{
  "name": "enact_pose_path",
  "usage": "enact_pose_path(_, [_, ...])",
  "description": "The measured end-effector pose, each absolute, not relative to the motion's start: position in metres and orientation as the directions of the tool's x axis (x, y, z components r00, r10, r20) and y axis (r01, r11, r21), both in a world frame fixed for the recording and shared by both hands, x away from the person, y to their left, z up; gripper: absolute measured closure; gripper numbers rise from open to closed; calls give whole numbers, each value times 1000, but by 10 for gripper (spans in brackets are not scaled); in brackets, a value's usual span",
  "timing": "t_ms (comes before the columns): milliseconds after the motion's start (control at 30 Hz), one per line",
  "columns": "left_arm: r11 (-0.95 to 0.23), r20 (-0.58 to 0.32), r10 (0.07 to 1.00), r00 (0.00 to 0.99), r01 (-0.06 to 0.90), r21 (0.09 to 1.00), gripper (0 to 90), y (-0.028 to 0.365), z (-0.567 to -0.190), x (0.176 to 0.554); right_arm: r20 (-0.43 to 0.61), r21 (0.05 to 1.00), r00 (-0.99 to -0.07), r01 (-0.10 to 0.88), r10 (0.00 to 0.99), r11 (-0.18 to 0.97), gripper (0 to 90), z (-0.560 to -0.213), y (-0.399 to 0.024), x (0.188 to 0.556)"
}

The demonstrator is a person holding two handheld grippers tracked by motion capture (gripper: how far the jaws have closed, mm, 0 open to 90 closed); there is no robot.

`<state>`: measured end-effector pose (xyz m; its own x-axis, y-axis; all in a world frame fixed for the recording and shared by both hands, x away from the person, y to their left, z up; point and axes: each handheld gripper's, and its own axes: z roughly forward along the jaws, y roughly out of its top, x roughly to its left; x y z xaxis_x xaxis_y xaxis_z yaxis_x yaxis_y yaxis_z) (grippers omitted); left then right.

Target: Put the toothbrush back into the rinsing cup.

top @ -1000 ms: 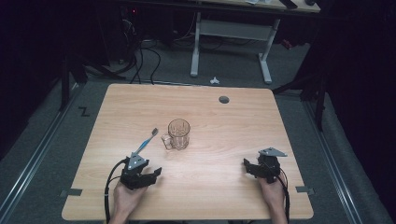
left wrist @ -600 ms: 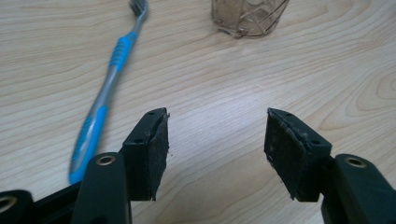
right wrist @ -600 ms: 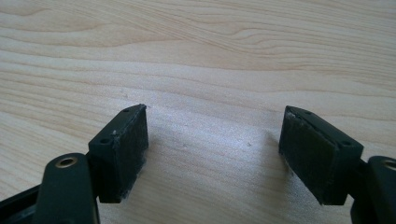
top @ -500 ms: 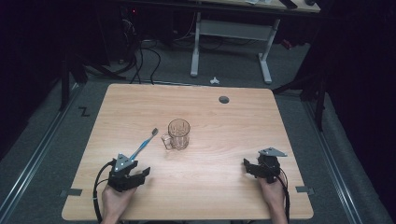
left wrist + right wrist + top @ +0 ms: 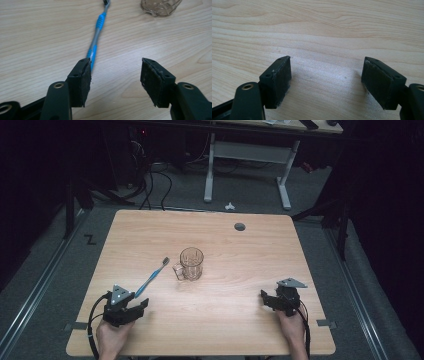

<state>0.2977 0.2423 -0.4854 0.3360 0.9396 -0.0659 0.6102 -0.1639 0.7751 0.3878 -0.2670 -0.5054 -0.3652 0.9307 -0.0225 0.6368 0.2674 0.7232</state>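
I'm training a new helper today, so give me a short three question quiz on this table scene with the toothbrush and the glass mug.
1. True or false: the toothbrush stands inside the glass mug.
2. Which tongs are nearer the toothbrush: A) left tongs B) right tongs?
3. Fill in: the mug's handle points toward the ____.

Key:
1. False; it lies flat on the table, beside the mug.
2. A; the handle's end lies by one pad of the left tongs, which are open, their jaws having just been closing a little, with nothing between them. The right tongs are open over bare wood.
3. Toothbrush.
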Motion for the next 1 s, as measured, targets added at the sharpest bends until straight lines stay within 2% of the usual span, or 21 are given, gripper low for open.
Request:
enact_pose_path(467, [-157,-83,946,315,665,730,393,260,-475,313,-23,724,-367,636,930,268,242,-505,-267,388])
enact_pose_path(633, [-162,-80,952,297,706,689,447,265,-474,324,-23,724,-367,636,930,269,242,-505,-267,388])
enact_pose_path(900, [-195,-68,947,314,730,655,437,265,-467,342,-24,724,-367,635,930,269,242,-505,-267,388])
enact_pose_path(1000, [-199,-72,945,320,734,650,462,264,-466,348,-24,724,-367,636,930,269,242,-505,-267,388])
